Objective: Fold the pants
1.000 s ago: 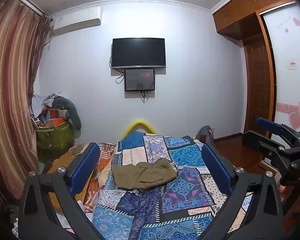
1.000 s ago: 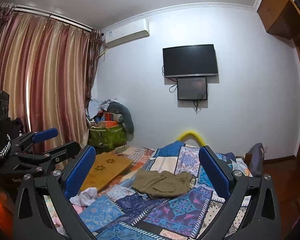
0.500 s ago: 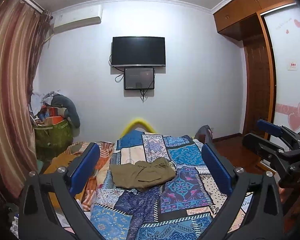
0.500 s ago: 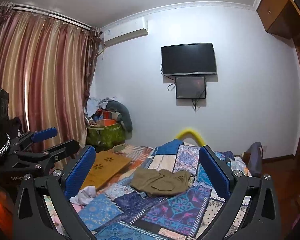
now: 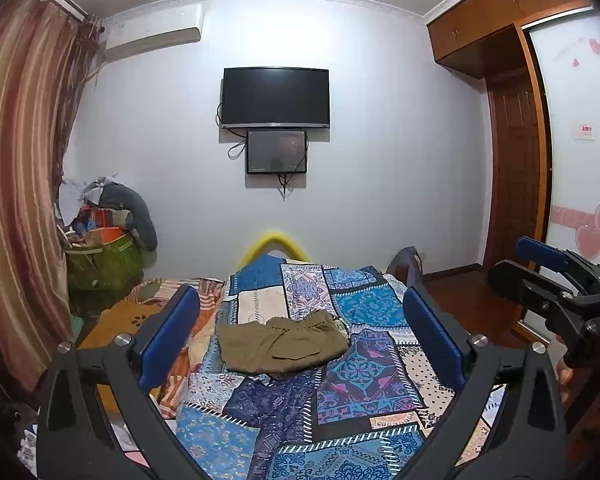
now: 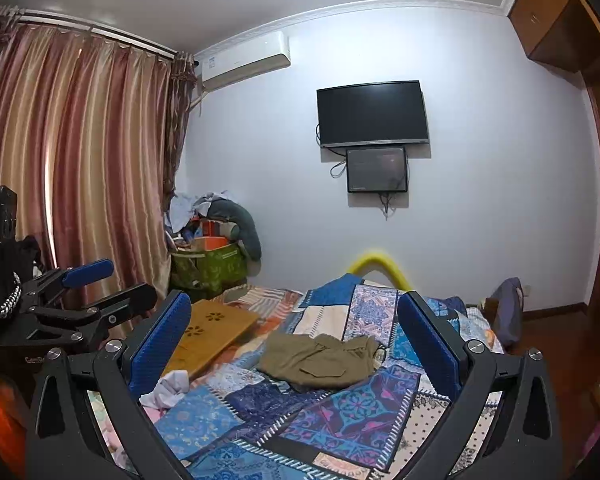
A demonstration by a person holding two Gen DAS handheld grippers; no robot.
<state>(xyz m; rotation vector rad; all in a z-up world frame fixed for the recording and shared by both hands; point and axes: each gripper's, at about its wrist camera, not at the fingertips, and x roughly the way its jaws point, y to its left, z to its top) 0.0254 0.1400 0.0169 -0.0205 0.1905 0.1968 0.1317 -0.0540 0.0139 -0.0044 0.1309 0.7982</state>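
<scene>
Olive pants (image 5: 281,345), crumpled on the patchwork quilt (image 5: 364,376), long axis laid crosswise, waistband apparently toward the right. Located ahead of and below both grippers, well apart from each. Left gripper (image 5: 300,336) and right gripper (image 6: 294,340) held spread, empty. A wooden board (image 6: 210,334) is shown plainly only in the right view.

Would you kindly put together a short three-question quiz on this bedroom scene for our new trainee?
1. True or false: the left gripper is shut on the olive pants.
2. What do the pants lie on? A) wooden board B) patchwork quilt C) floor
3. Fill in: both grippers, the right gripper too, stand ____ and hold nothing.

Key: 1 false, since its jaws are wide apart and short of the cloth; 2 B; 3 open.
</scene>
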